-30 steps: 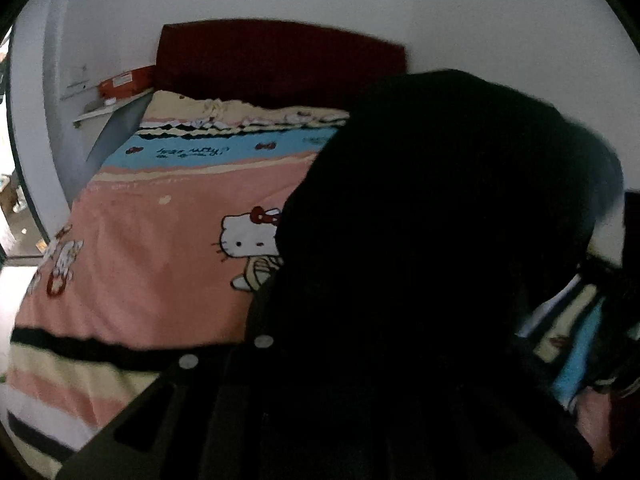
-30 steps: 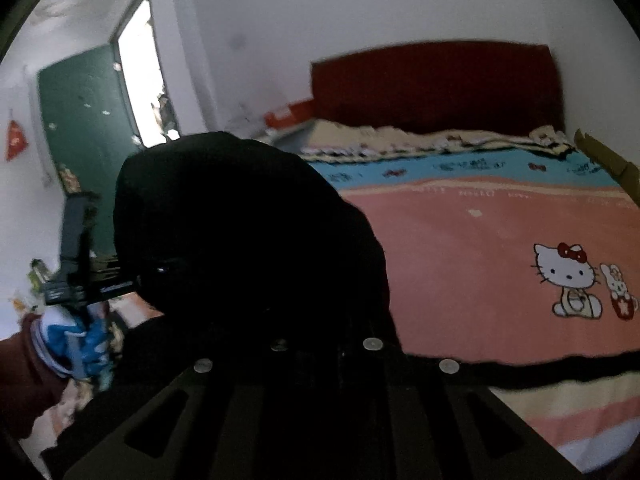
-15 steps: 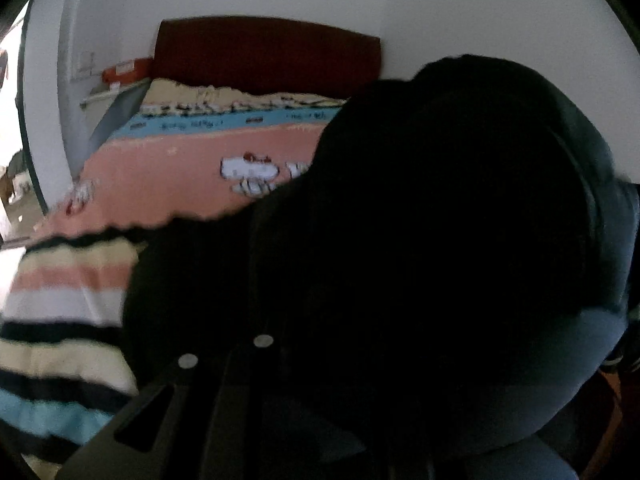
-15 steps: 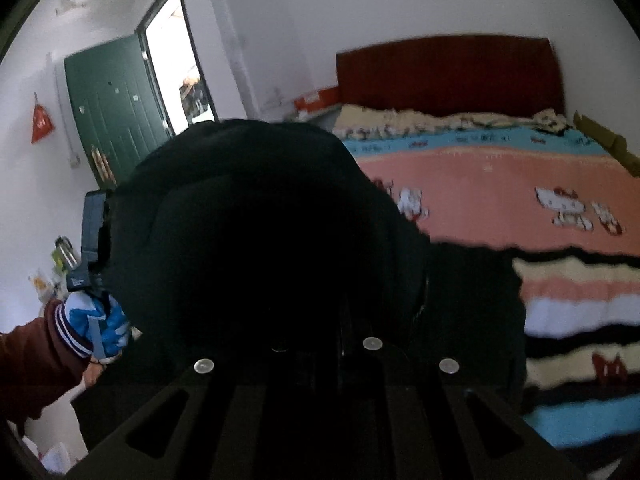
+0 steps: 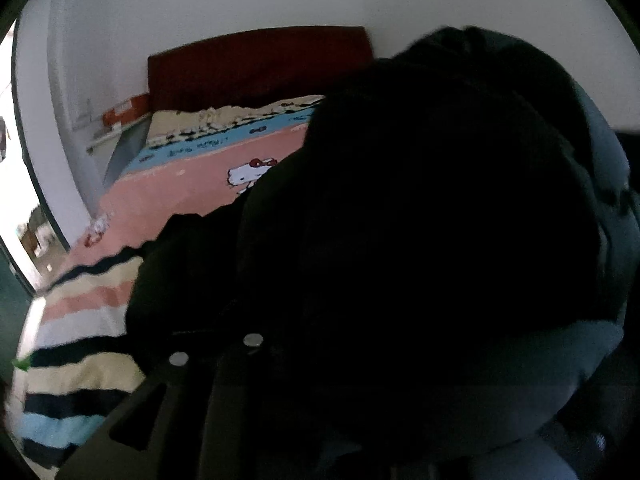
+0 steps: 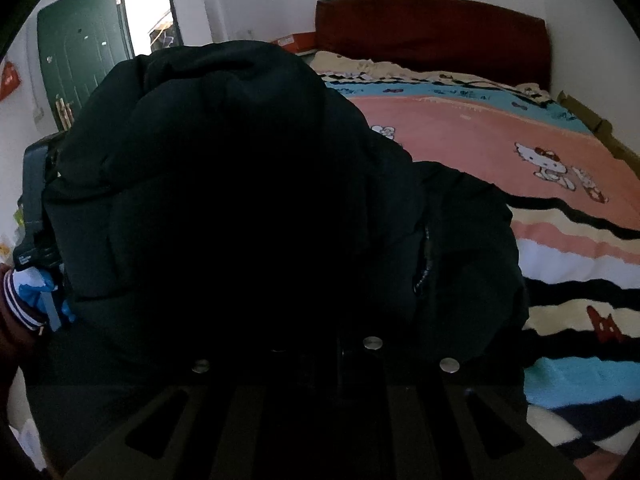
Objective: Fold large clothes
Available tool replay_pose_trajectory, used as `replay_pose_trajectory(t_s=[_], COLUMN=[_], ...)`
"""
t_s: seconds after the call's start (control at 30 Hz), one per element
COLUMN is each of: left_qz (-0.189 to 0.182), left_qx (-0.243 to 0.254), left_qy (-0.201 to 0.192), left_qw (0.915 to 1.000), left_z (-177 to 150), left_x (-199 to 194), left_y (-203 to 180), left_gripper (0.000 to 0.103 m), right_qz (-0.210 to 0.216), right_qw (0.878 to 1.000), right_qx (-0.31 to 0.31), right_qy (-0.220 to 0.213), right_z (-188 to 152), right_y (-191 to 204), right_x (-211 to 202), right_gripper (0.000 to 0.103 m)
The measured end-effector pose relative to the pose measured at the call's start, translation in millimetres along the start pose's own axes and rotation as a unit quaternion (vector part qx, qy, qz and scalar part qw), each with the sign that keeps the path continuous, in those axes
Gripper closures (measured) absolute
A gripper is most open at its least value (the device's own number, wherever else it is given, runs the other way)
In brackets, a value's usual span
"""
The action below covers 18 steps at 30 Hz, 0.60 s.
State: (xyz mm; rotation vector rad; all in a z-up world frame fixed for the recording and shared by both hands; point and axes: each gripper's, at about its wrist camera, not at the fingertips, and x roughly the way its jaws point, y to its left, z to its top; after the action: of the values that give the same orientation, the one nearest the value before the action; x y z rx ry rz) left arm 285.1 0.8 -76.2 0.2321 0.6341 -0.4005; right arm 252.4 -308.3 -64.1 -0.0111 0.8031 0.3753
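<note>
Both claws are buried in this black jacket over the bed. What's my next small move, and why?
Probably lower the black jacket forward onto the blanket and spread it. It bunches high before both cameras, part already draped on the striped end, and the pink area beyond lies bare. Neither claw's fingers are visible.

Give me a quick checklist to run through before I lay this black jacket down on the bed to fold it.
1. Jacket held up by both grippers: cannot tell; the black jacket hides the fingers in both wrist views.
2. Jacket over the bed: ok; its lower part hangs over the striped end of the bedspread.
3. Landing area free of other things: ok for the pink middle of the bedspread that shows; the part under the jacket is hidden.
4. Jacket spread flat: not ok; it is bunched and puffy.
5. Left hand in view: ok, at the left edge of the right wrist view.
</note>
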Motion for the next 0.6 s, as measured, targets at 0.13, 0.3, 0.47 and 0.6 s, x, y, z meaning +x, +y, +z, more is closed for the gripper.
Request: replay_pose_trajectory(t_s=[0.13, 0.3, 0.47, 0.6], left_qz=[0.013, -0.008, -0.012, -0.024], left_qx=[0.048, 0.055, 0.028, -0.037], left_qy=[0.007, 0.043, 0.064, 0.061], left_qw=[0.9988, 0.9975, 0.9975, 0.9972], left_z=[-6, -25, -51, -49], left_x=[-12, -26, -42, -54], left_y=[-9, -4, 11, 34], left_gripper=[0.071, 0.046, 0.046, 0.046], right_qz=[-0.01, -0.017, -0.026, -0.026], right_qw=[1.0, 1.0, 1.0, 1.0], right_qx=[-0.012, -0.007, -0.008, -0.007], right_qy=[0.002, 0.001, 0.002, 0.007], right_z=[-2, -5, -10, -14], right_y=[6, 9, 15, 16], right_x=[-5, -9, -15, -21], right_gripper=[0.091, 0.09, 0.087, 0.072])
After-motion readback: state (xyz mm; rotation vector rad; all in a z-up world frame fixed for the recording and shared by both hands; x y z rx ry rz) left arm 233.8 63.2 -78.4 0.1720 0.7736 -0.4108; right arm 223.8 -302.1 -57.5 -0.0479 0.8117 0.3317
